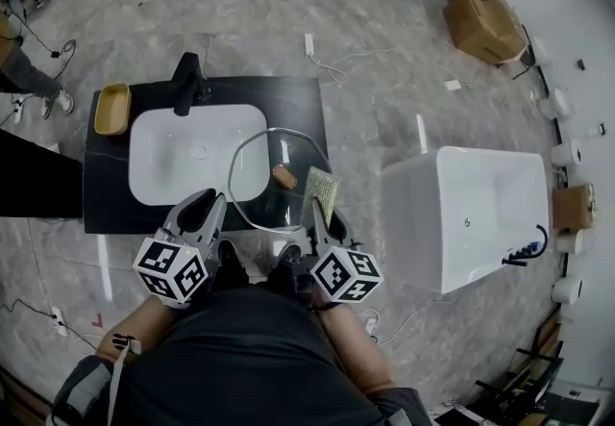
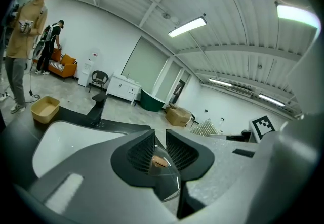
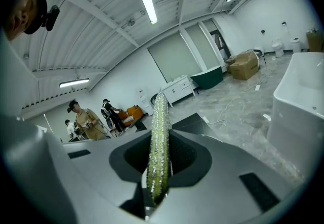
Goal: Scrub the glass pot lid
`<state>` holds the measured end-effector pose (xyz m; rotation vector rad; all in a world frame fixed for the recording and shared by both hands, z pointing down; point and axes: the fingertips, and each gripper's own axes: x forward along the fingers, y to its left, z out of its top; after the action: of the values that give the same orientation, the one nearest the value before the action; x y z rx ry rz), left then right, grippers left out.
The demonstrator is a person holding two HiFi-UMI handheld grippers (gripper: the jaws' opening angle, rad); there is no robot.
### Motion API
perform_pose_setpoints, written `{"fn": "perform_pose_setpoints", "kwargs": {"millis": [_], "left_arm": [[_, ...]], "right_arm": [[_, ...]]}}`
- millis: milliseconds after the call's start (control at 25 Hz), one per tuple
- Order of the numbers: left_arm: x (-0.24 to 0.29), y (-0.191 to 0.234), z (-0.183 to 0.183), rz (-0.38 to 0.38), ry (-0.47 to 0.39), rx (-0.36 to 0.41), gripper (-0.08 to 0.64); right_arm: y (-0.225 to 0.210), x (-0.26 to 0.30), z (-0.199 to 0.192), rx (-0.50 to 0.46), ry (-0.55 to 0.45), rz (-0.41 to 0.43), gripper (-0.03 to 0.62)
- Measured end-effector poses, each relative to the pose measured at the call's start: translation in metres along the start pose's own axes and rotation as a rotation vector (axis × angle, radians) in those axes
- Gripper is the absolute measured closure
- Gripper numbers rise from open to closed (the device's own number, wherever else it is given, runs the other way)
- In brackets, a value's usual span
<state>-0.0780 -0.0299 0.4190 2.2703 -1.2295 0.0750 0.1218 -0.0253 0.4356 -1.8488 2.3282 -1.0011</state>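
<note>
The left gripper point(image 1: 215, 206), jaws nearly together, pinches the near rim of the glass pot lid point(image 1: 261, 195) over the black counter's point(image 1: 298, 99) front right corner, while the right gripper point(image 1: 320, 214) clamps an edge-on green scrub pad point(image 1: 322, 187) by the lid's right rim.

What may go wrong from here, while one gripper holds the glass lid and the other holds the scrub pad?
1. The left gripper pinches the glass lid only at its rim. Pressure from scrubbing may make the lid pivot or slip and strike the basin.
2. The right gripper holds the scrub pad by one end, so hard rubbing may pull it out of the jaws.
</note>
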Motion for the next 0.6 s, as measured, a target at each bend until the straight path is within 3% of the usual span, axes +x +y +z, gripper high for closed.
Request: {"fn": "perform_pose_setpoints", "kwargs": {"millis": [200, 400, 600], "left_arm": [[0.01, 0.014, 0.009, 0.095, -0.024, -0.008, 0.489], [0.004, 0.023, 0.013, 0.212, -0.049, -0.049, 0.489], [-0.018, 0.038, 0.006, 0.339, -0.075, -0.094, 0.489]], "right_arm": [[-0.034, 0.063, 0.018, -0.029, 0.027, 0.041, 0.528], [-0.08, 0.139, 0.004, 0.037, 0.203, 0.068, 0.528], [-0.083, 0.209, -0.035, 0.144, 0.381, 0.134, 0.528]]}}
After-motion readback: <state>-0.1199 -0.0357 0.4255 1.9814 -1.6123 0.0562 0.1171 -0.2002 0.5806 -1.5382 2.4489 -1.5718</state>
